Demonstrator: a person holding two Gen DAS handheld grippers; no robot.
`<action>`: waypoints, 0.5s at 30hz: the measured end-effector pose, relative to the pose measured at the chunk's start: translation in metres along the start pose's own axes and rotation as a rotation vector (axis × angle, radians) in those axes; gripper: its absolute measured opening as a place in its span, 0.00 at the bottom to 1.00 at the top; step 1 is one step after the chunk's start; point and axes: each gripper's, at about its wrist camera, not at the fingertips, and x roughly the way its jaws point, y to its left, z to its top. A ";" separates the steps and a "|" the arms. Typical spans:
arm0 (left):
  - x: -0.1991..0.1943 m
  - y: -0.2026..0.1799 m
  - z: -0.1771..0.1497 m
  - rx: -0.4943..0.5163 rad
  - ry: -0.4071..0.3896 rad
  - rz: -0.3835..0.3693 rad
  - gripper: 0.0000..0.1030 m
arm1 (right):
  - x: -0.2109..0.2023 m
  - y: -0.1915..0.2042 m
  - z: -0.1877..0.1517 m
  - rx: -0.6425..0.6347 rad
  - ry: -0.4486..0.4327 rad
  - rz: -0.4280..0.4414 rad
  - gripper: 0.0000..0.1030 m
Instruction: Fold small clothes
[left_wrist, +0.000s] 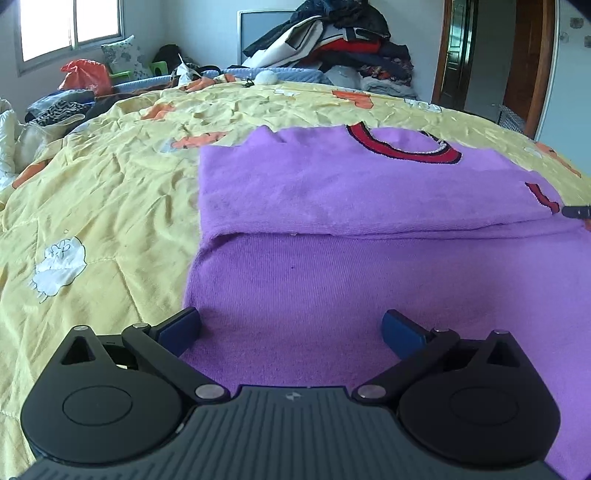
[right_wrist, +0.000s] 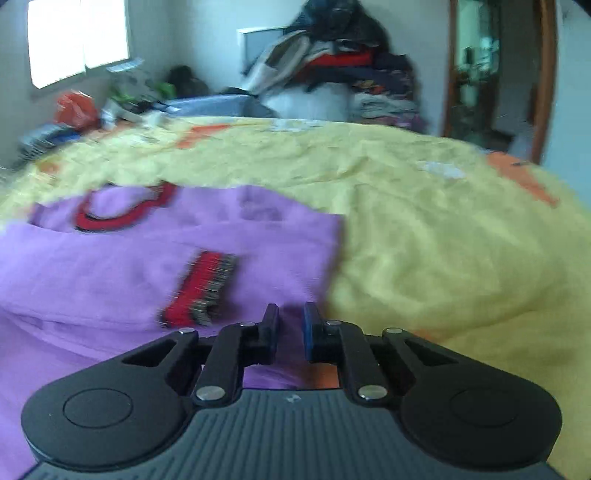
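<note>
A small purple sweater (left_wrist: 332, 229) with a red and dark collar (left_wrist: 402, 147) lies on the yellow bedspread (left_wrist: 103, 206). One sleeve is folded across its chest, its red cuff (left_wrist: 543, 197) at the right. My left gripper (left_wrist: 291, 328) is open, low over the sweater's lower left part, holding nothing. In the blurred right wrist view the sweater (right_wrist: 110, 266) and its cuff (right_wrist: 201, 288) lie left of centre. My right gripper (right_wrist: 290, 326) hovers at the sweater's right edge with its jaws close together and a narrow gap between them, nothing held. Its tip (left_wrist: 576, 211) shows in the left wrist view.
A tall heap of mixed clothes (left_wrist: 332, 40) rises at the far side of the bed. More clothes and an orange bag (left_wrist: 86, 75) lie at the far left under a window. An open wooden door (left_wrist: 528, 59) stands at the far right.
</note>
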 end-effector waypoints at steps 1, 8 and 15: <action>0.000 0.000 0.000 0.003 0.001 0.001 1.00 | -0.001 -0.007 -0.002 0.009 -0.008 -0.001 0.16; -0.009 -0.001 -0.002 -0.035 0.018 -0.034 1.00 | -0.039 0.022 -0.005 -0.040 -0.035 0.023 0.17; -0.020 -0.005 -0.017 0.005 0.035 0.005 1.00 | -0.067 0.056 -0.057 -0.154 -0.019 0.033 0.22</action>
